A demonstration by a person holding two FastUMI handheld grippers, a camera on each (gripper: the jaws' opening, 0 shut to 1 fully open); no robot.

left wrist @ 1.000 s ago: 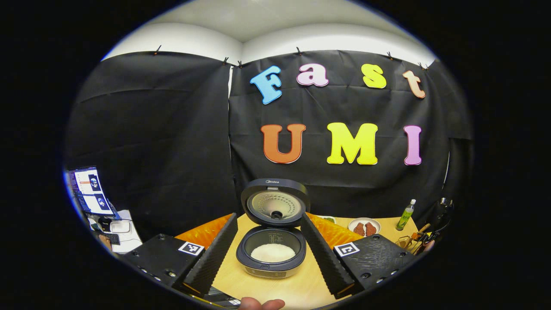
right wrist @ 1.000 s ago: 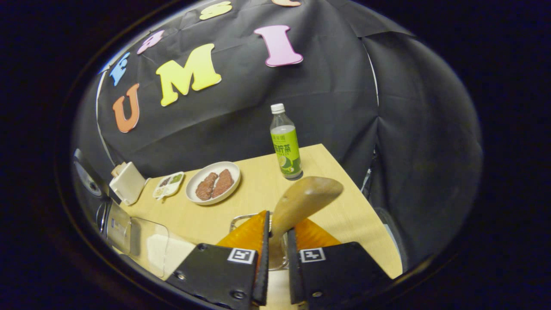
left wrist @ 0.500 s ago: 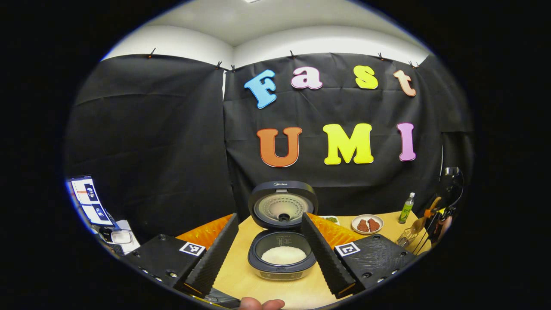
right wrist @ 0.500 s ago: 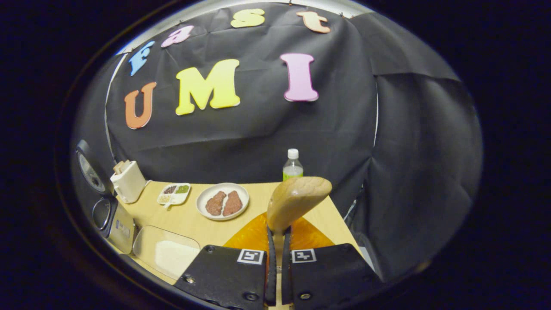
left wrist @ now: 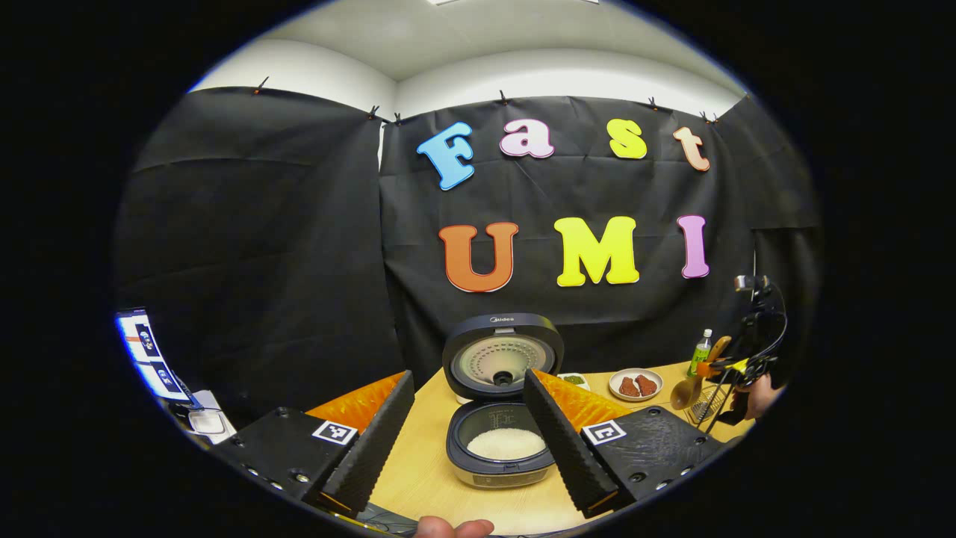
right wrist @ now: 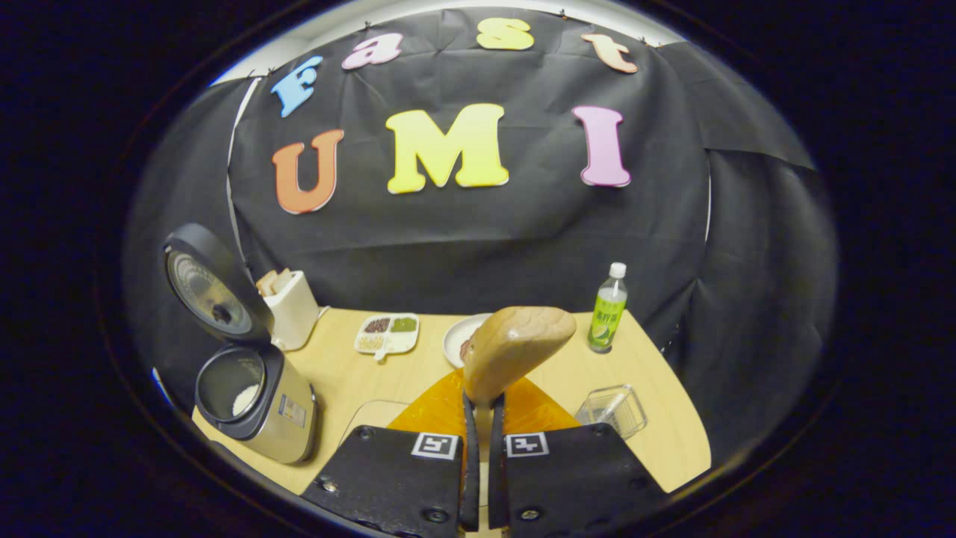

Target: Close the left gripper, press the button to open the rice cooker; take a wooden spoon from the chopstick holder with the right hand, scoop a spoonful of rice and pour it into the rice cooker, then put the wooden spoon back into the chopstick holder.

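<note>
The rice cooker (left wrist: 502,418), straight ahead between the left gripper's (left wrist: 469,433) spread fingers, carries a small brand word on its raised lid's top rim, too small to read. The green bottle (right wrist: 606,310), ahead and right of the right gripper (right wrist: 482,448), has an unreadable label.

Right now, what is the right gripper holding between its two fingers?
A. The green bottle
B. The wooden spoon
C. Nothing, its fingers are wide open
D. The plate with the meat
B: in the right gripper view, the right gripper has both fingers pressed on the handle of the wooden spoon, whose bowl rises above them, while the green bottle stands apart on the table.
</note>
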